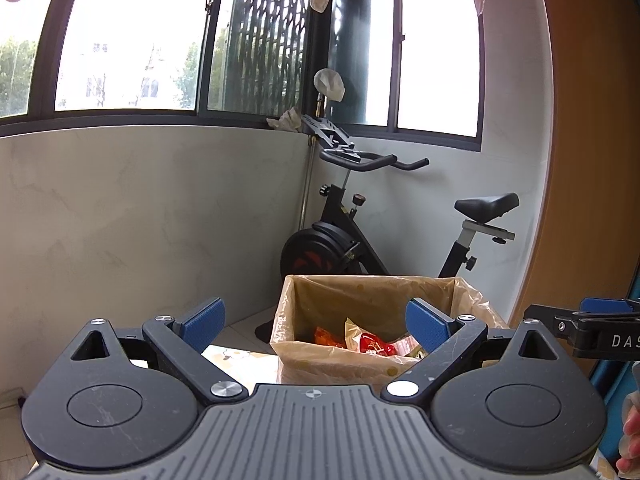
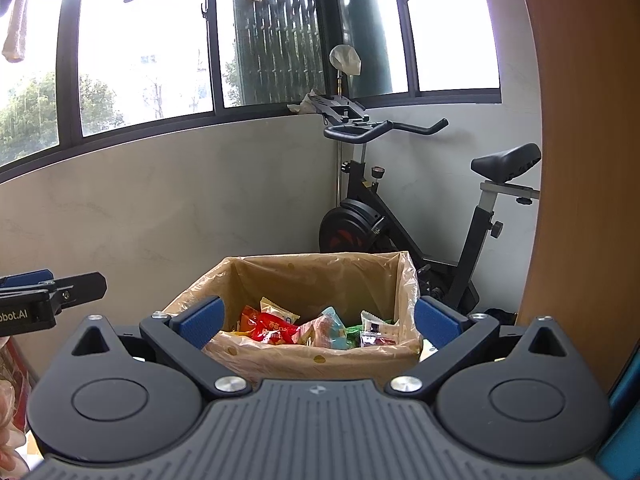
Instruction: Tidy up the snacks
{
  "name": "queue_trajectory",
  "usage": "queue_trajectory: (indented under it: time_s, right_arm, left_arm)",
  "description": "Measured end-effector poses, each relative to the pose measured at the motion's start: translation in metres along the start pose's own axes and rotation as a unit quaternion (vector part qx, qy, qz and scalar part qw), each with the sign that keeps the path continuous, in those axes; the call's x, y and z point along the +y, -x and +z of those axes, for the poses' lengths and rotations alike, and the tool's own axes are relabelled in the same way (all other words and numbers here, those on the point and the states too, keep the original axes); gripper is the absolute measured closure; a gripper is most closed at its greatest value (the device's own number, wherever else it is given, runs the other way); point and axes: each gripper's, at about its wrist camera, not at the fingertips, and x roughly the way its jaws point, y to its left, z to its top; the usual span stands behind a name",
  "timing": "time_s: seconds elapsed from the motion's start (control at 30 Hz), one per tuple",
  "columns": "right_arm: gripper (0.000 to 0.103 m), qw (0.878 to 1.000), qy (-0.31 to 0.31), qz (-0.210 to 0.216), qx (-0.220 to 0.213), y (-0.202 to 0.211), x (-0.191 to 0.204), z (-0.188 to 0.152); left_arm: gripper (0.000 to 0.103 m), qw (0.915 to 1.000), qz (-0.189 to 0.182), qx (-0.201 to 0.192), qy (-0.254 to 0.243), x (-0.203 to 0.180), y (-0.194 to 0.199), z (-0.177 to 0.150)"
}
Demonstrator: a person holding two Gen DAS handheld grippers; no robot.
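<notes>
A cardboard box (image 2: 316,360) lined with a clear plastic bag stands just ahead of both grippers; the same box (image 1: 332,368) shows in the left wrist view. Several wrapped snacks (image 2: 316,330) in red, orange, green and white lie inside it; in the left wrist view the snacks (image 1: 372,344) show as red and orange packets. My left gripper (image 1: 314,328) is open and holds nothing, a little left of the box. My right gripper (image 2: 318,322) is open and holds nothing, its fingers spread to either side of the box's near wall. Each gripper shows at the edge of the other's view.
A black exercise bike (image 2: 420,216) stands in the corner behind the box, under dark-framed windows (image 2: 140,60). A grey marble-look wall (image 1: 140,220) runs along the left. A wooden panel (image 2: 592,160) rises on the right. A hand's fingers (image 1: 630,436) show at the far right edge.
</notes>
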Motion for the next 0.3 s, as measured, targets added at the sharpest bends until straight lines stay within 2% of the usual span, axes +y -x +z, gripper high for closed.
queue_trajectory:
  time_s: [0.3]
  right_arm:
    - [0.000,1.000,0.001,0.000,0.005,-0.0010,-0.0001,-0.0026]
  left_arm:
    - [0.005,1.0000,-0.006,0.005,0.003,0.0018,-0.0034,-0.0030]
